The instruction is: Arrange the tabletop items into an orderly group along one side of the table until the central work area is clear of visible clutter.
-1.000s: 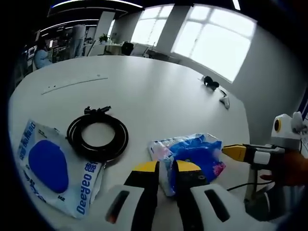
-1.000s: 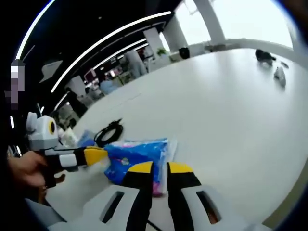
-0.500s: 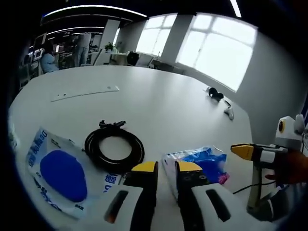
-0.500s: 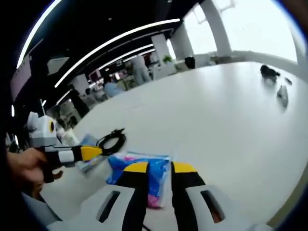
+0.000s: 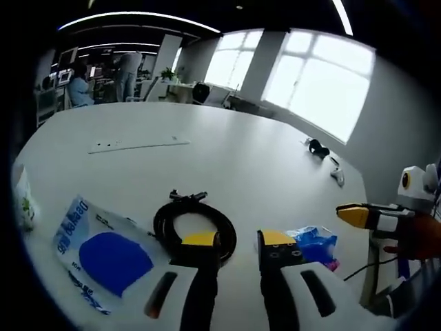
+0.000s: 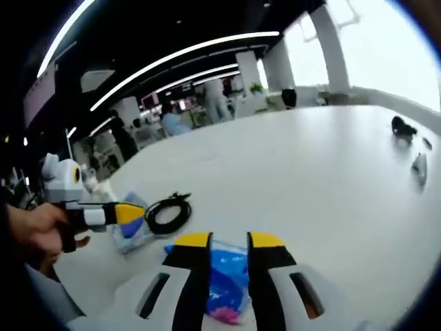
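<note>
The left hand-held gripper [image 5: 238, 241] is hanging over the white bench [image 5: 227, 152] with its two yellow-tipped jaws spread a little and nothing between them. The right hand-held gripper [image 6: 229, 241] is also hanging with its jaws a little apart and pinching nothing.

A coiled black cable [image 5: 195, 226] is lying flat on the bench just past the left jaw tip of the left hand-held gripper. A white packet with a blue oval [image 5: 103, 252] is lying further to that gripper's left, its long side running slantwise away from the jaws. A blue plastic bag with bits of pink [image 5: 313, 245] is lying to the right of the left hand-held gripper's jaws. In the right gripper view the same blue bag [image 6: 227, 283] is sitting right under and between the right hand-held gripper's jaws, so that gripper looks much nearer to it. The bag looks soft and crumpled.

Far across the bench a small dark thing [image 5: 318, 147] and a small pale thing [image 5: 337, 176] are resting well apart from the rest.

I think the right hand-held gripper is best placed to take the bag, and the left one the cable.
</note>
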Available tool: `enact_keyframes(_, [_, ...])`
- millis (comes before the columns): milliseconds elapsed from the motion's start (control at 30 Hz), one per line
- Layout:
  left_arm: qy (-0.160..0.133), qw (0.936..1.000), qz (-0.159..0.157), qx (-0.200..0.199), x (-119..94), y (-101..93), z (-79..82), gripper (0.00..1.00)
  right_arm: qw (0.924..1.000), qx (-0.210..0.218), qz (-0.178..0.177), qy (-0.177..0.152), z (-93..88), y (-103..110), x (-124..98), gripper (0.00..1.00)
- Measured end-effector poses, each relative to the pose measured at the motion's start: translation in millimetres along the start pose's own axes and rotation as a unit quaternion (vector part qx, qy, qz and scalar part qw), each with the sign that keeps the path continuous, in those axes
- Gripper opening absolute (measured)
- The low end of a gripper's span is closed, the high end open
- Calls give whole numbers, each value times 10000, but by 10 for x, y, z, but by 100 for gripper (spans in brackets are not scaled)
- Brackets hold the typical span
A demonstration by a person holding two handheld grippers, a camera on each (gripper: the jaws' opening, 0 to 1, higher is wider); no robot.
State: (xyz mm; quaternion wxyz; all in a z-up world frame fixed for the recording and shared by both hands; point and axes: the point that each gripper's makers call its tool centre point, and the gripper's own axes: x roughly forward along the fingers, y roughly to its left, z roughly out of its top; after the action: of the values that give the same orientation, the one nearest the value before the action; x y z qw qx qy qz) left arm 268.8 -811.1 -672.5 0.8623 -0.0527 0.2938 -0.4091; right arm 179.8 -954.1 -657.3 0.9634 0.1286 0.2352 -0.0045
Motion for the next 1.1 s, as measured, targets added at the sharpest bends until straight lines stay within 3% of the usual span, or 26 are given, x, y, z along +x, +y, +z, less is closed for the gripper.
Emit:
enact_keyframes(600, [-20, 9991, 392, -138, -53, 403, 41, 23, 9980, -313, 542, 96, 103, 419, 395, 20])
enact_keyframes(1100, [-17, 9981, 553, -257, -49, 572, 51, 24, 9962, -391, 736, 250, 69, 575, 618, 19])
